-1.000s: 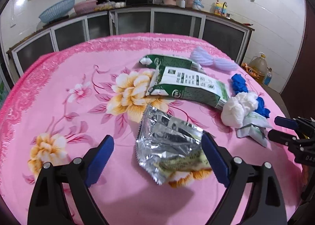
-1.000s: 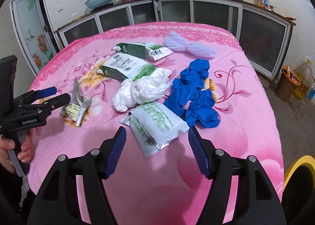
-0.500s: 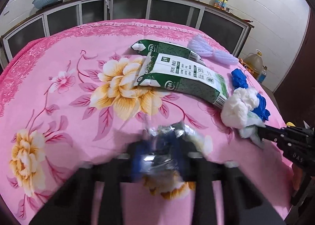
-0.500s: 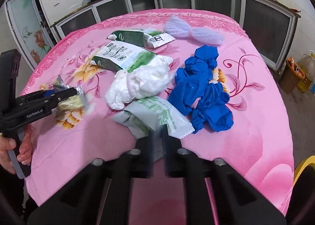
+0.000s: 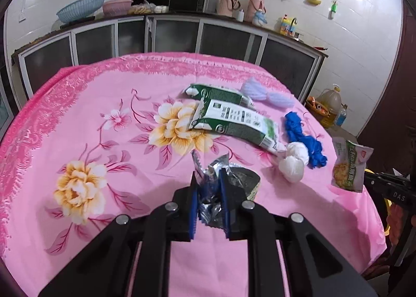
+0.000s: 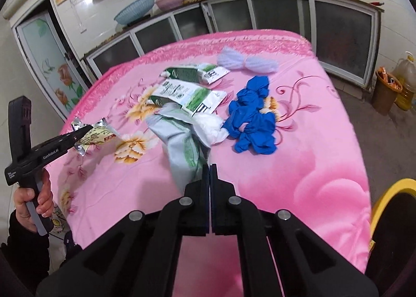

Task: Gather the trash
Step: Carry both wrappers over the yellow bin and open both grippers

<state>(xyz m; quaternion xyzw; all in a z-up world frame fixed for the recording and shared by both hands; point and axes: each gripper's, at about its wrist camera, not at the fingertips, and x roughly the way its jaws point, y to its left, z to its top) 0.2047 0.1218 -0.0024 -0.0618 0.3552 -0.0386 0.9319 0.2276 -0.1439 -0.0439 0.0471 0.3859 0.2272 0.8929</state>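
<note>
Above the pink cloth point(image 5: 109, 94), both jaws pinch wrappers (foil left point(image 5: 212, 187), green-white right point(image 6: 186, 151)).

The right gripper point(image 6: 209, 167) pinches a grey-green plastic snack wrapper point(image 6: 182, 141), lifted above the pink floral-clothed surface point(image 6: 299, 167). Just beyond the wrapper lie a white crumpled wad point(image 6: 210, 125) and blue crumpled gloves point(image 6: 252, 120). Left of it, the left gripper point(image 6: 85, 132) clamps a silver foil packet point(image 6: 97, 133).
</note>
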